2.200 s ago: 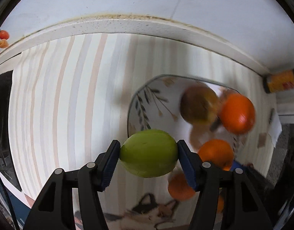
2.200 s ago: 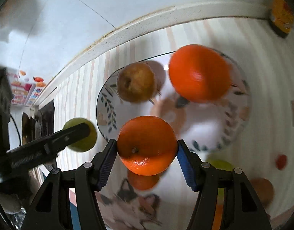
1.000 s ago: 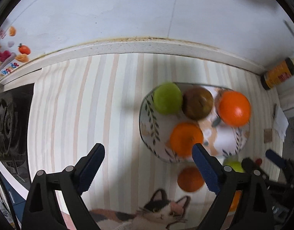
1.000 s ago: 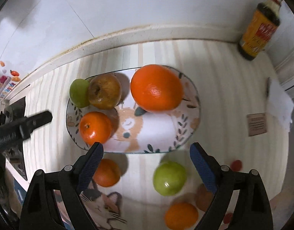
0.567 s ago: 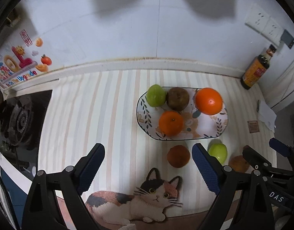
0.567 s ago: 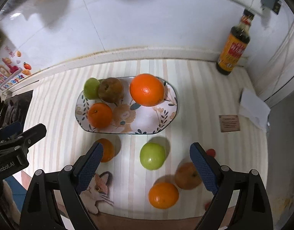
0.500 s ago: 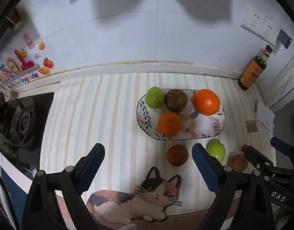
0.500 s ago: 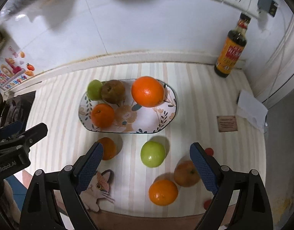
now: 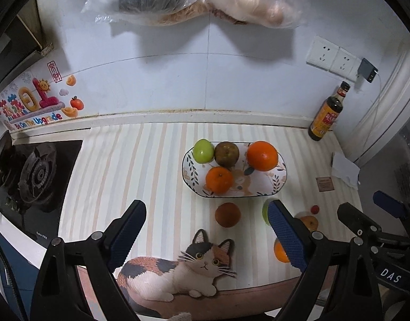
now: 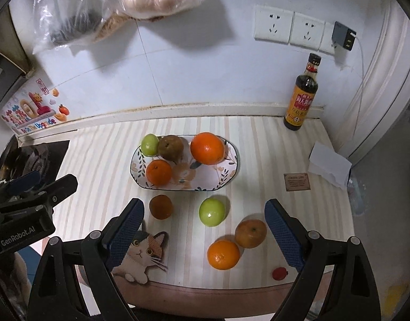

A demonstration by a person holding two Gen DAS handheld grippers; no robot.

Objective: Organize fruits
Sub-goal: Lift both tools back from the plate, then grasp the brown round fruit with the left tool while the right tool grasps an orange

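Black hand-held gripper [image 10: 203, 223] wide, empty

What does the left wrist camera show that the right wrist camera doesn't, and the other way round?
Only the left wrist view shows the stove burner plainly and the whole cat picture.

Only the right wrist view shows the green apple, brown pear and orange in front of the plate unblocked, plus a third wall socket.

Both show the plate with four fruits and the sauce bottle.
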